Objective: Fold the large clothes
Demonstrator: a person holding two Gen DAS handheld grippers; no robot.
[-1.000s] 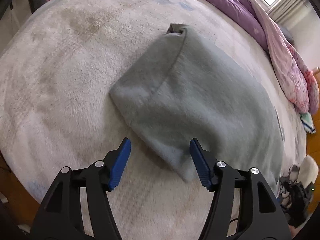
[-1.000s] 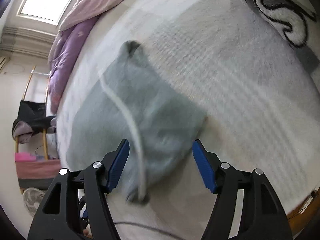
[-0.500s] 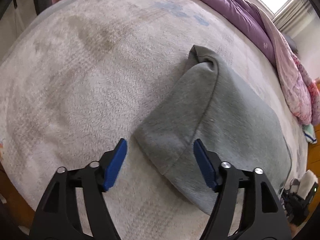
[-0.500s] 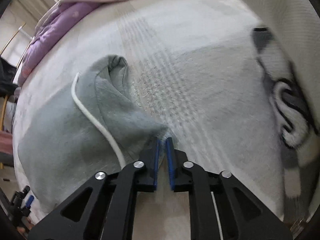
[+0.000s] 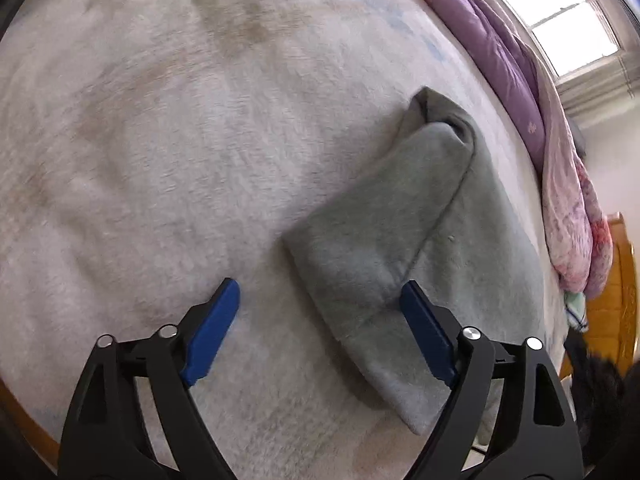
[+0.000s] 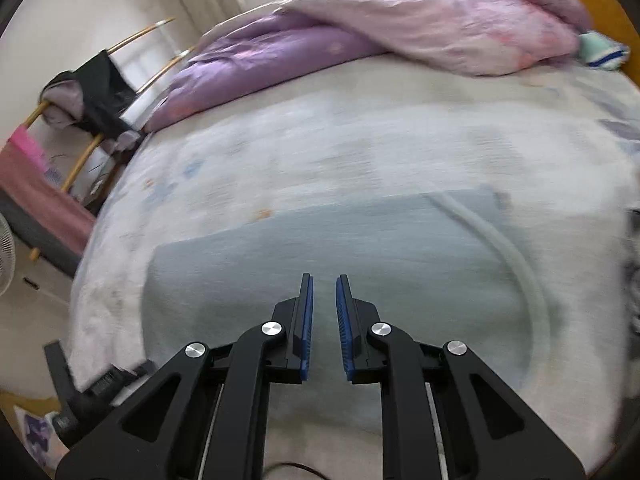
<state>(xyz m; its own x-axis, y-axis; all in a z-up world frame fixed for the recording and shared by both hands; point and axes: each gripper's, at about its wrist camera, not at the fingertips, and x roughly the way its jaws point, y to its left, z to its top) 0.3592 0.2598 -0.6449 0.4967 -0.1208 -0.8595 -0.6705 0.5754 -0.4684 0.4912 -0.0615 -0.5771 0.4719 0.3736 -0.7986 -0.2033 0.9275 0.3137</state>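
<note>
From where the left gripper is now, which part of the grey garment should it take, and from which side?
Probably the near corner of the folded flap of the grey garment, coming from the bare blanket side. That edge lies free and flat between the open fingers of the left gripper, while the far end is bunched.

The folded grey fleece garment (image 5: 400,248) lay on the pale plush bed cover (image 5: 160,140), toward the bed's near edge. A white drawstring cord (image 6: 504,248) curved over the garment's right part. The rumpled purple-and-pink quilt (image 6: 360,40) was heaped along the bed's far edge, well apart from the garment.
</note>
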